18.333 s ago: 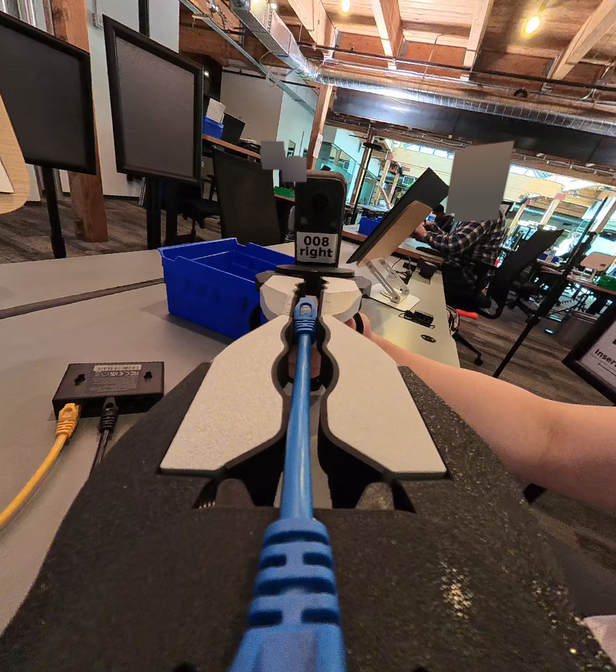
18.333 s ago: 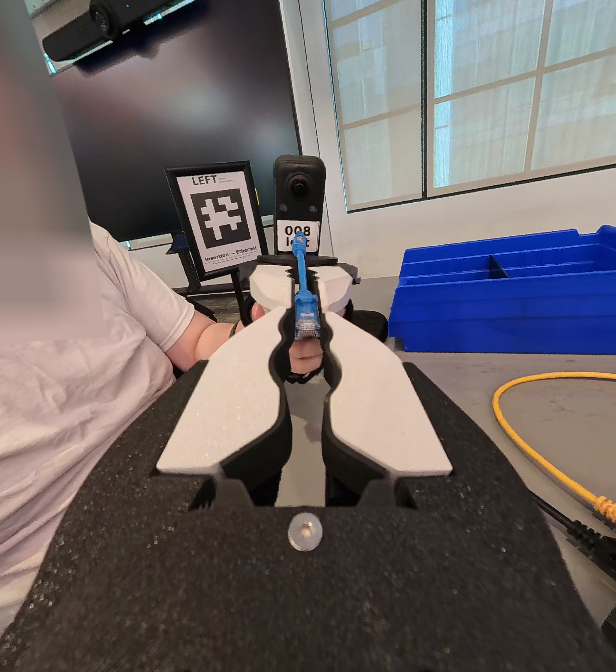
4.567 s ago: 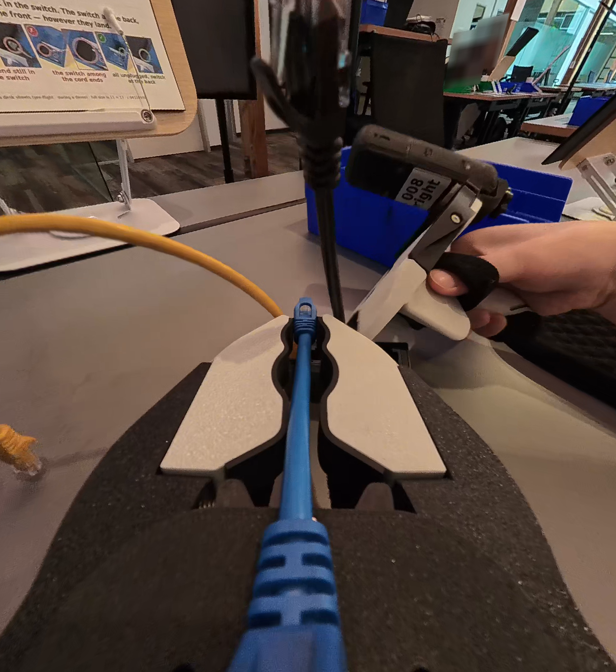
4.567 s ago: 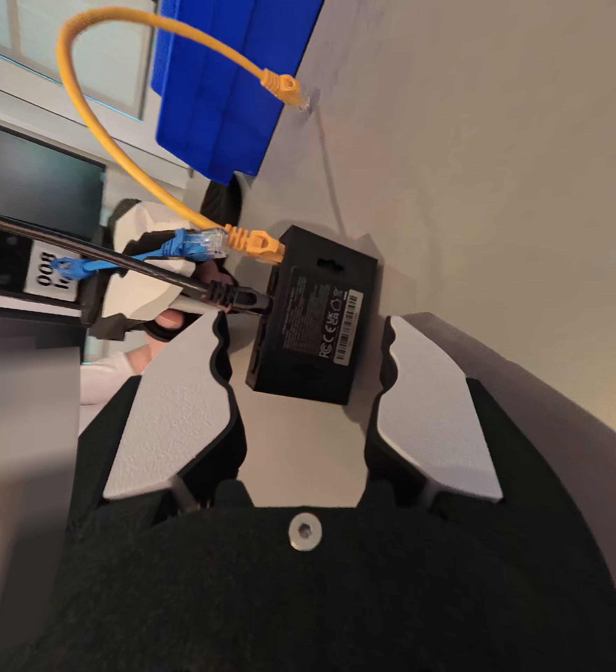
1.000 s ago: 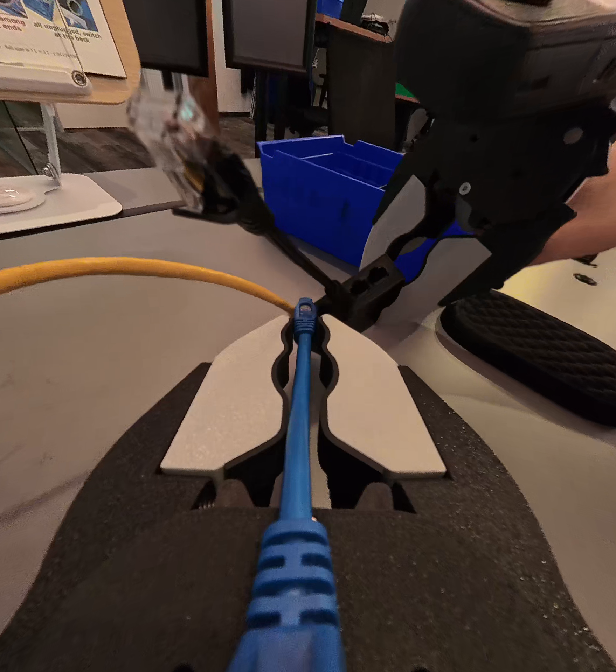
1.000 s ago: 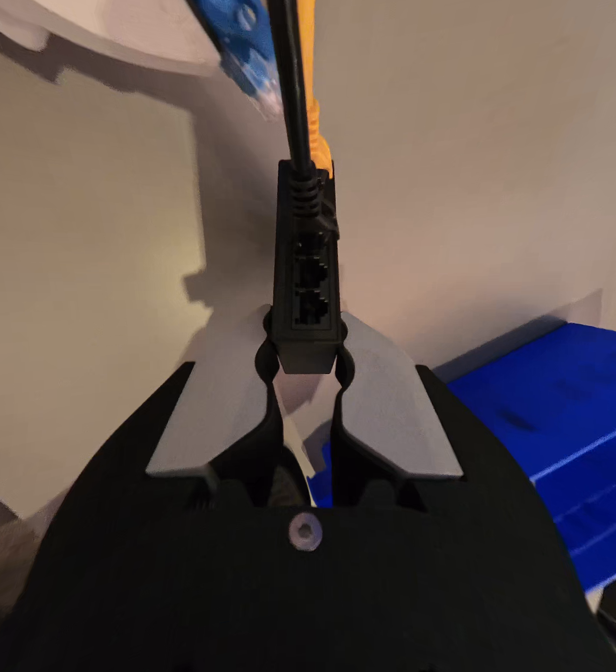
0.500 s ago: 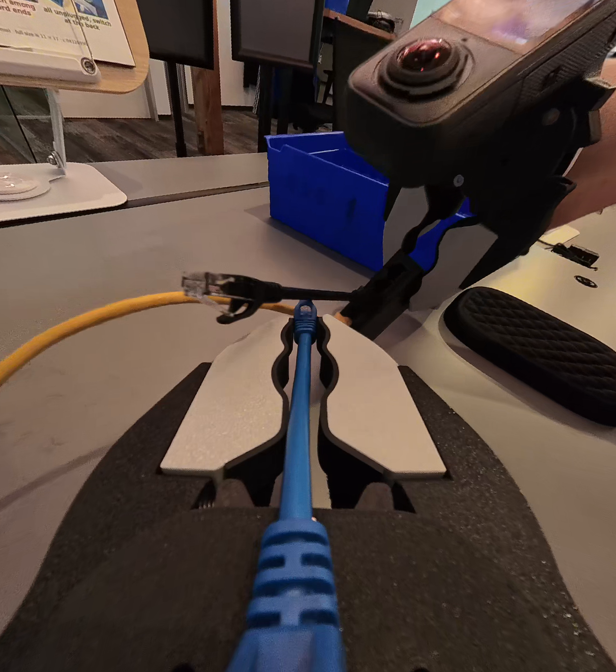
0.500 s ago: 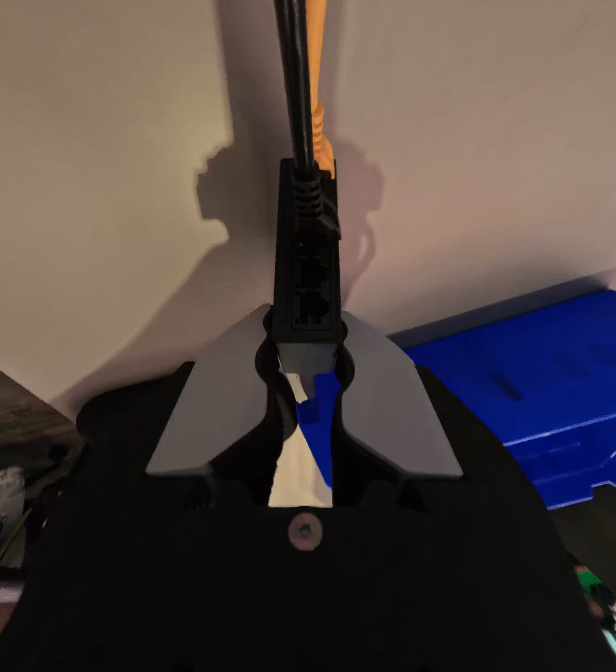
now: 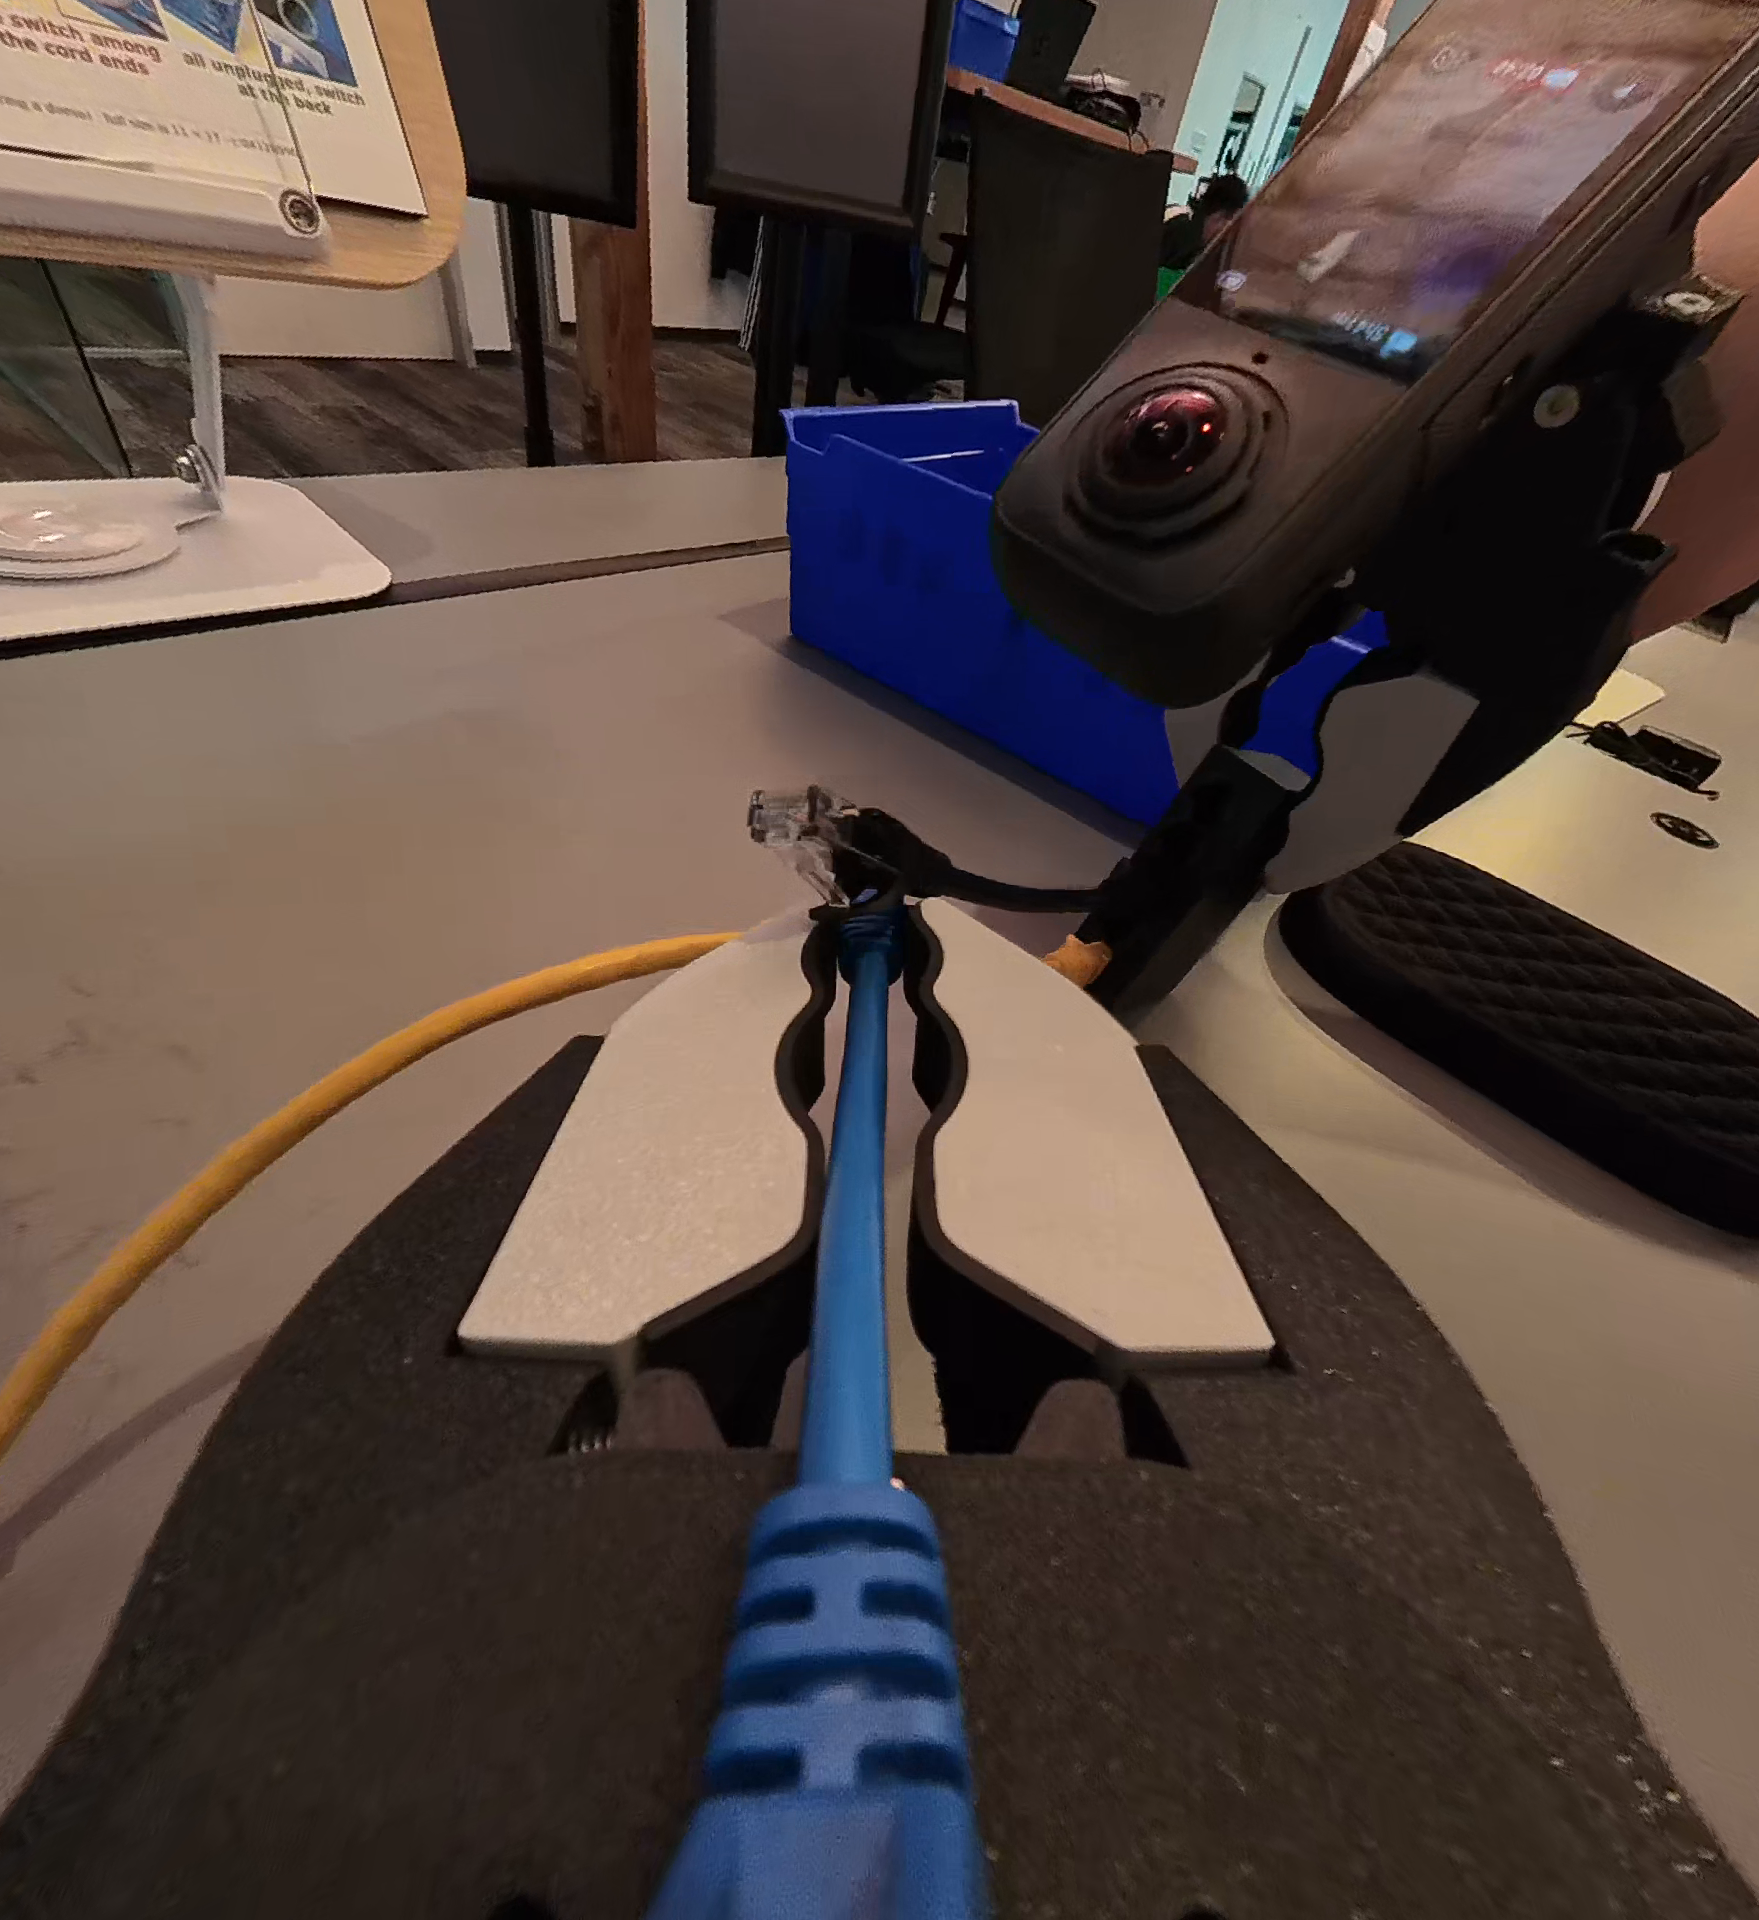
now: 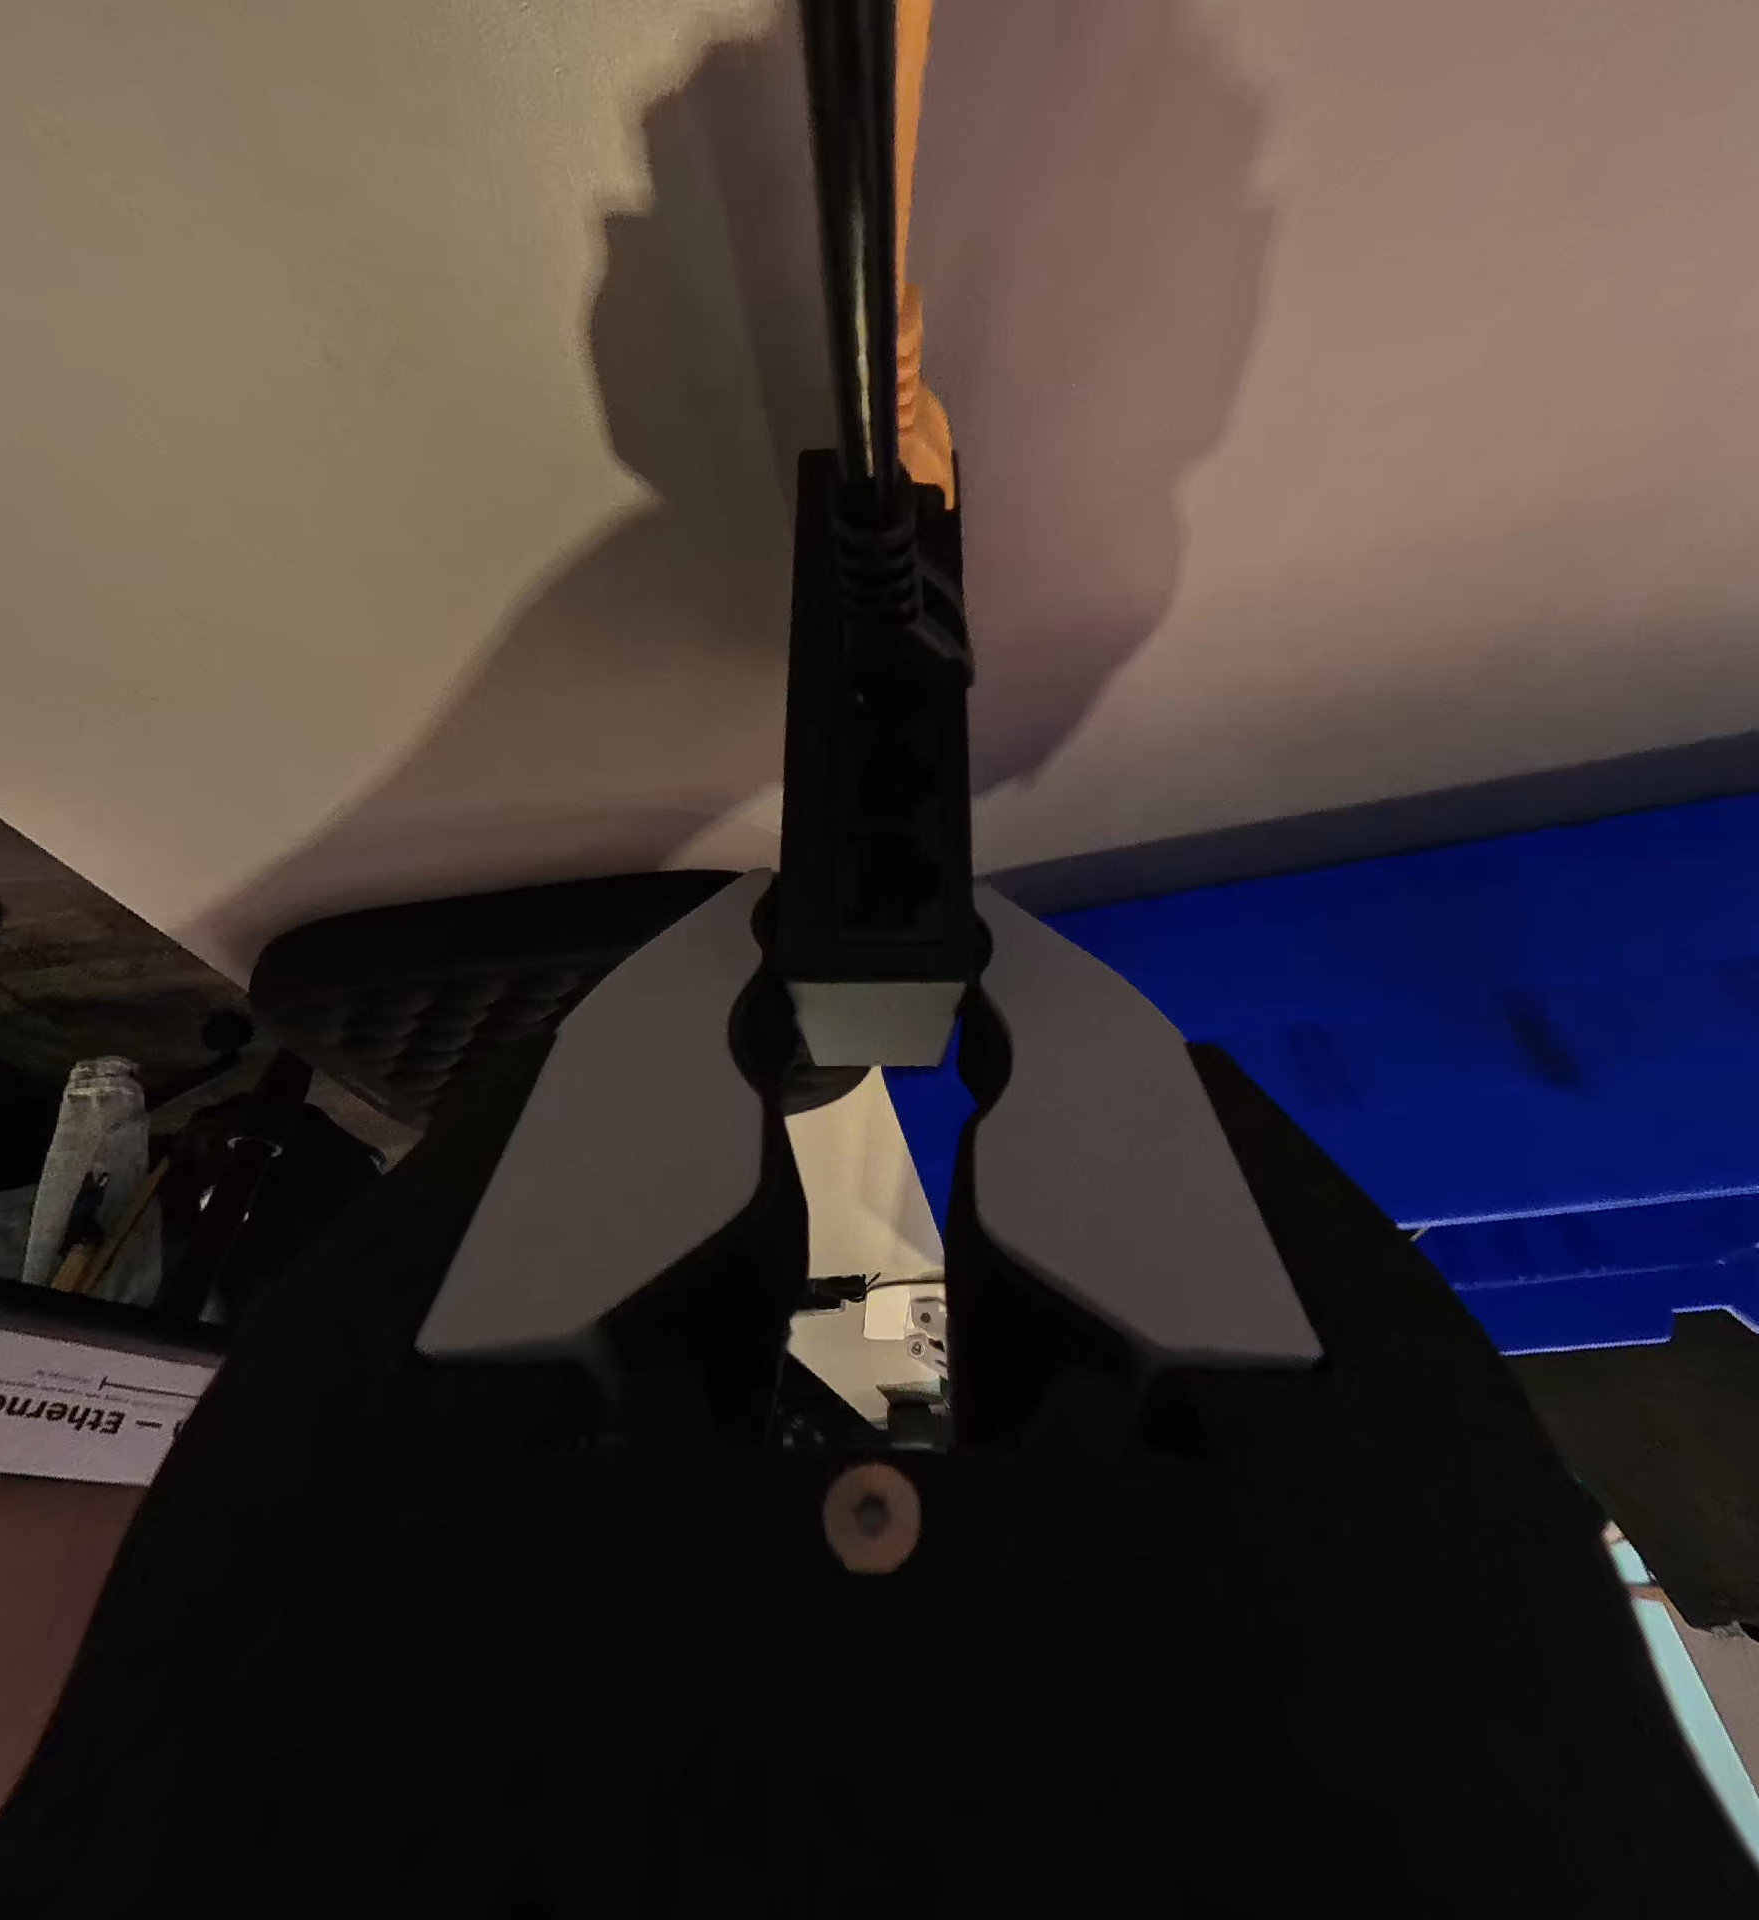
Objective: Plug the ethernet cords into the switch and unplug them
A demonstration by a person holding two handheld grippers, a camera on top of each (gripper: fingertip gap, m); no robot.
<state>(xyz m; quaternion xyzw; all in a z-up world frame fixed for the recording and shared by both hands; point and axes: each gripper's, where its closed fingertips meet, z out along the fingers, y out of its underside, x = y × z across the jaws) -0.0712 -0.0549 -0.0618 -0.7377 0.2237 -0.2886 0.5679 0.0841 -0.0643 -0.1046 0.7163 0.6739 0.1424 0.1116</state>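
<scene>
On a grey table (image 9: 439, 810), at far left, a yellow cord (image 9: 231, 1174) curves toward the centre. Next, the left gripper (image 9: 867, 935) has its fingers closed on a blue cord (image 9: 854, 1195). A black cord's loose clear plug (image 9: 802, 831) hangs just past those fingertips. Right of it, the right gripper (image 10: 870, 997) clamps the black switch (image 10: 875, 790), tilted over the table, with the black and yellow cords plugged in. Behind sits a blue bin (image 9: 937, 623); far right, a black pad (image 9: 1581, 1060).

Lying on the grey table (image 9: 355, 790): a yellow ethernet cord (image 9: 262, 1132) curving across the near side, a blue bin (image 9: 916, 582) toward the far edge, a black wrist rest (image 9: 1561, 1049) along the right edge.
</scene>
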